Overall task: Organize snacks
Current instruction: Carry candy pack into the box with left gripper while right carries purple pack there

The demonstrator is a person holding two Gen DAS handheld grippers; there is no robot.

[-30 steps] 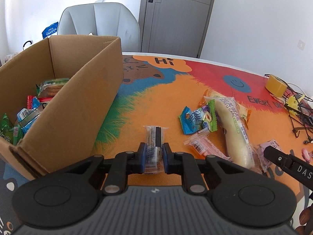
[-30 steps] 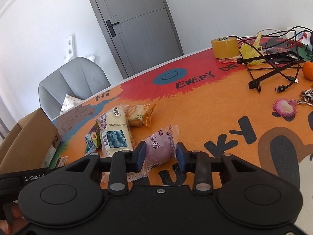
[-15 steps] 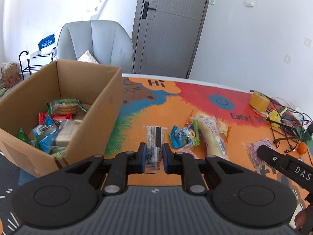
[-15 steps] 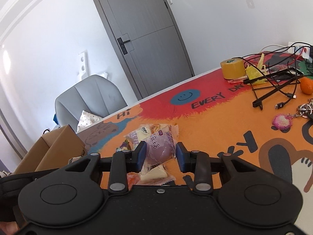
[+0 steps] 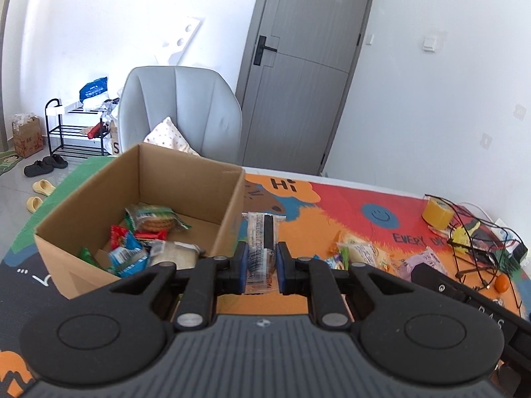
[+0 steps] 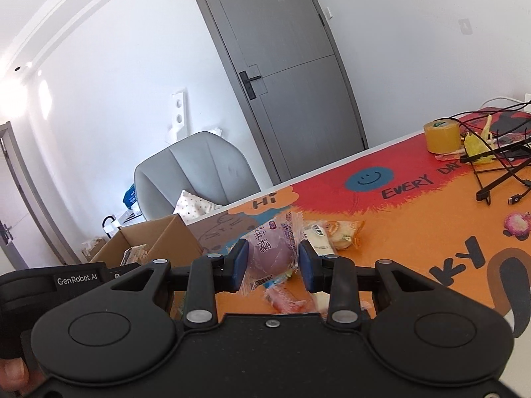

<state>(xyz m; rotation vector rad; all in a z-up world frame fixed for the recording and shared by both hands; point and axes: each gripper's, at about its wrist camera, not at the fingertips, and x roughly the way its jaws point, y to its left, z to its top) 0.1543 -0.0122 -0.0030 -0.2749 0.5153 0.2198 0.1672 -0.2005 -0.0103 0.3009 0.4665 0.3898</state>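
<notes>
You have a snack clamped in each tool. The left gripper is pinched tight on a slim clear-wrapped bar with a dark stripe, gripped at its near end so the rest juts forward, sitting at centre frame just right of the cardboard box. The right gripper is closed on a round purple bun in a crinkled clear wrapper, held across its middle, which likely keeps the soft package from swinging. Both snacks look clear of the mat, apparently so they can pass over the box wall.

The left view looks down into the box at left of centre, where packets already lie on its floor, including a green-wrapped biscuit and a blue one. The right view shows only the box's corner at lower left and little of its contents. It does show the loose snacks remaining on the orange mat under and behind the bun: a long white bread pack and a pink packet. A yellow tape roll and cables sit at upper right.
</notes>
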